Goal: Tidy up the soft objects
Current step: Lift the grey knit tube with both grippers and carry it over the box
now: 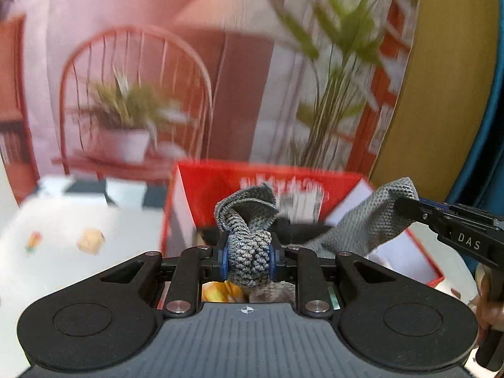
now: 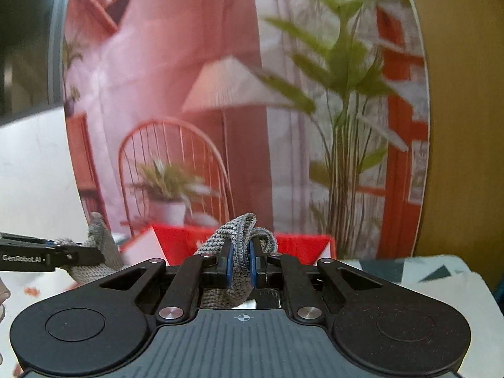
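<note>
Here, both tools share one soft item above an open box.

Left tool (image 1: 249,256): nearly closed, its blue pads pinching a bunched, thick fold of the grey knit cloth (image 1: 362,223) (the fold fills the gap between the pads).

Right tool (image 2: 242,264): closed almost fully on a thinner edge of the same cloth, which loops up over its tips; it also shows at the right edge of the left wrist view (image 1: 409,208), gripping the far corner.

Why two grips: judged from the pictures, holding the cloth at two separate points keeps it spread and off the bench, so it can be folded or lowered under control rather than dropped in a heap.

Cloth, place: hanging in the air between the two tools, in front of and above the red box (image 1: 220,176); it appears not to rest on anything.

Cloth, look: grey, coarse open weave, limp, sagging between the grips and crumpled at each pinch.

Red box: open, white inside, dark contents partly hidden behind the cloth (likely the destination).

Bench (image 1: 63,236): covered in a white sheet with small coloured prints.

Backdrop (image 1: 141,63): a printed room scene, blurred.
</note>
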`<state>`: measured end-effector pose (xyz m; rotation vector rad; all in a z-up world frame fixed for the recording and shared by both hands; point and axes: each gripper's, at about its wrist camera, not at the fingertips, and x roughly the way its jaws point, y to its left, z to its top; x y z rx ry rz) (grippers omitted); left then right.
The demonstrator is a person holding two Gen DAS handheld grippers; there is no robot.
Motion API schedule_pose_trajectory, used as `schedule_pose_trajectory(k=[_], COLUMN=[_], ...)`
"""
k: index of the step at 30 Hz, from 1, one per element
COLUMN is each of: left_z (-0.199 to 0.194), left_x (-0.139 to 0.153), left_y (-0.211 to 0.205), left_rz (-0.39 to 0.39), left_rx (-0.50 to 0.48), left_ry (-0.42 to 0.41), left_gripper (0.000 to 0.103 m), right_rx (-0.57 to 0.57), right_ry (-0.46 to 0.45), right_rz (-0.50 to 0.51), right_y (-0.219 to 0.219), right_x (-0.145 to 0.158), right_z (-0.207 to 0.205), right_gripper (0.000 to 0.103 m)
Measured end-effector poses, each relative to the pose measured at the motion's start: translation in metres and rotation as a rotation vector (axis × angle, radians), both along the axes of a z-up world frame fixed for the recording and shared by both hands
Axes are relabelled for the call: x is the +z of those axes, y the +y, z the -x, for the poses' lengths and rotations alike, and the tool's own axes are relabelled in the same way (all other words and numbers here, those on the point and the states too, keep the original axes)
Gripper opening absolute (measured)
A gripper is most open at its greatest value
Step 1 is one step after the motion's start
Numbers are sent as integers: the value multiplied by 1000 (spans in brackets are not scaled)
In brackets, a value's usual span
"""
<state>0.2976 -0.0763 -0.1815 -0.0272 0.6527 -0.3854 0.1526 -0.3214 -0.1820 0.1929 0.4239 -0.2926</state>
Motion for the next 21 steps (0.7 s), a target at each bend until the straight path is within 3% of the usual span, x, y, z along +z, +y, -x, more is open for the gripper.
schedule_pose_trajectory(k=[3, 8, 13, 21], left_z=[-7, -16, -33, -51], left_x=[-19, -31, -25, 13], left_y=[-1, -9, -21, -23], left_rz=[-2, -33, -71, -10], left_rx=[-10, -19, -21, 19], left_ry=[58, 63, 28, -114], left_gripper=[24, 24, 24, 23], right_rx=[3, 1, -27, -89], right_ry=[48, 97, 102, -2], right_rz=[-19, -40, -38, 17], right_y=[0, -1, -7, -22], right_x=[-18, -39, -43, -11], right_z=[-4, -9, -18, -29], right_gripper=[10, 10, 10, 9])
